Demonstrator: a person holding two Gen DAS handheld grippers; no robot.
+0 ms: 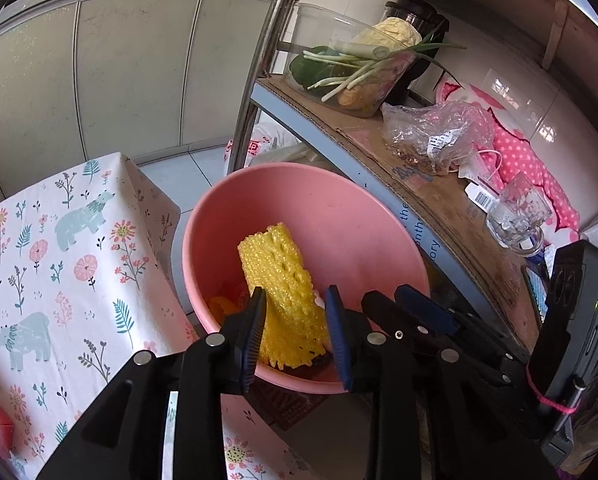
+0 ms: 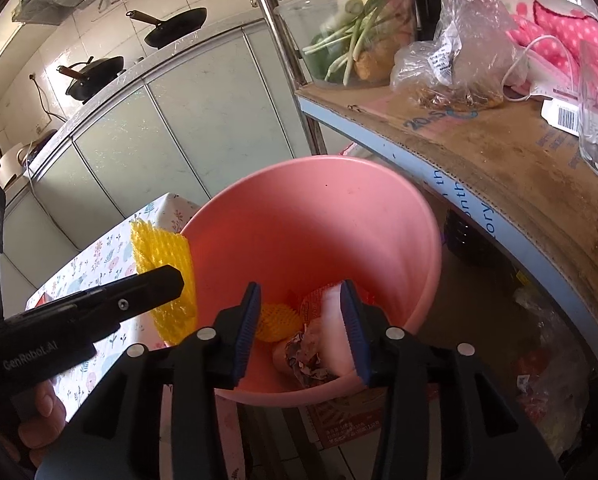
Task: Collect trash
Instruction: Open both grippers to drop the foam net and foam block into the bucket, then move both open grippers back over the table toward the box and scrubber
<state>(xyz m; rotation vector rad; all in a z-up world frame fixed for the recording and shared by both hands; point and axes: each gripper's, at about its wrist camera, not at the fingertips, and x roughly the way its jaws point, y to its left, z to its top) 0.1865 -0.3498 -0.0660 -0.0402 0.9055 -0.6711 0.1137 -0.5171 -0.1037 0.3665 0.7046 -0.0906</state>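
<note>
Tablecloth with bears and flowers at far left, its edge just beside the pink bin, which stands between the table and a shelf. Left claw sits at the bin's near rim, jaws parted, with the yellow foam net standing between them and leaning into the bin. The pads do not seem to press on it, so I read it as let go. Right claw hangs over the bin mouth, jaws also apart and gripping nothing. Below it in the bin lie crumpled paper, a white wrapper close against the right pad, and a second bit of yellow net. Judgement: step in hand is the drop. To do it well, keep the jaws wide, make sure the net slides fully inside and does not hang on the rim, then lift both claws straight up and clear so that no pad snags the mesh or tips the bin. Writing, left to right: "GenRobot.AI" on the left claw's body; red carton under the bin, print too small to read; cardboard lining the shelf, blue letters cut off, only "the" and "ory" legible; printed label on the plastic bag, unreadable; barcode tag, digits illegible.
</note>
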